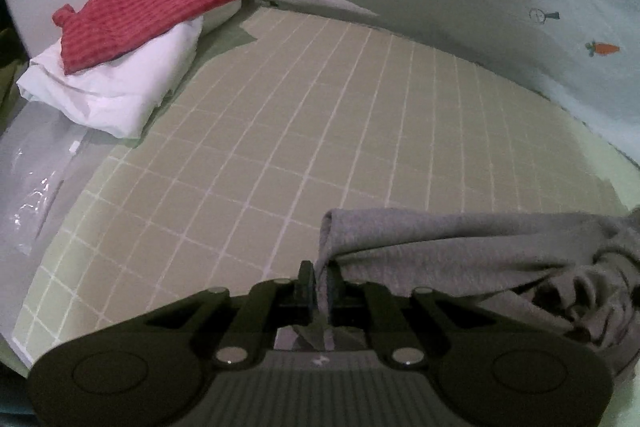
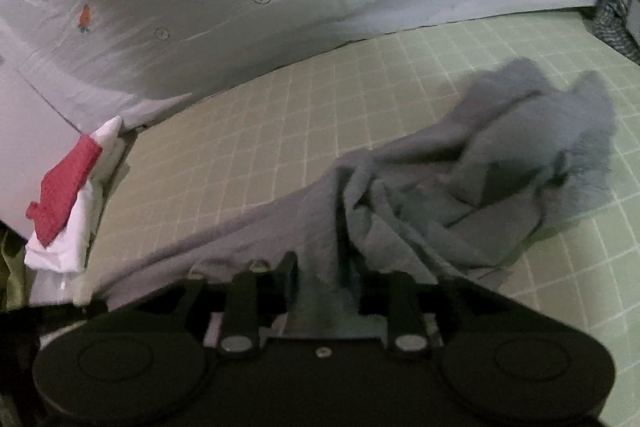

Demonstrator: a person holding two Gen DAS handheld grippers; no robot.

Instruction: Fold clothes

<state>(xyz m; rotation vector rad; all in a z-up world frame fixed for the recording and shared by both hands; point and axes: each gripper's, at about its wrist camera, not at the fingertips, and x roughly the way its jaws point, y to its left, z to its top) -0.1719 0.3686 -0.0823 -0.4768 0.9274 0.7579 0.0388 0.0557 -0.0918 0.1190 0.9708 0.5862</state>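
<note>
We clamp the left gripper (image 1: 321,281) and the right gripper (image 2: 320,267) onto one edge of the grey garment (image 2: 460,179), so it can be stretched flat over the green grid mat (image 1: 320,115); folded red and white clothes (image 1: 132,39) sit at the mat's far left corner

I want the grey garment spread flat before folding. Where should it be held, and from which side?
Hold the grey garment by its straight edge, coming in low from the near side. The left claw and right claw each pinch that edge already; its far end lies bunched.
</note>
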